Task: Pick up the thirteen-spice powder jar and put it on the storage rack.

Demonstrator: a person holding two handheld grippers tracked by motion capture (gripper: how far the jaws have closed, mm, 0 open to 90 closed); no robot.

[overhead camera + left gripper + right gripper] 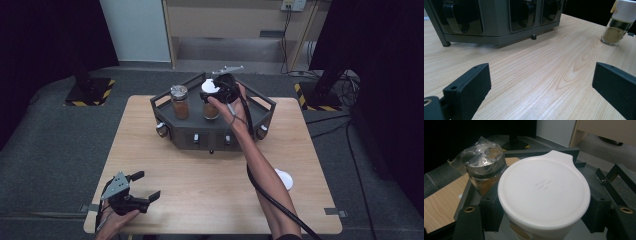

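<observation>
A dark grey rack (260, 116) stands at the back middle of the wooden table. On its top are a silver-lidded spice jar (179, 102) (482, 160) and, to its right, a white-lidded jar (211, 107) (544, 192) of brown powder. My right gripper (214, 93) (542, 213) is shut on the white-lidded jar just under its lid, one jaw on each side. Whether that jar rests on the rack or hangs just above it, I cannot tell. My left gripper (147, 185) (541, 82) is open near the table's front left corner, with nothing between its jaws.
Another white-lidded jar (284, 179) (617, 23) stands on the table at the right, partly hidden by the right forearm in the high view. The rack's front face (496, 20) has dark recessed slots. A black cable (272, 200) trails along the right arm.
</observation>
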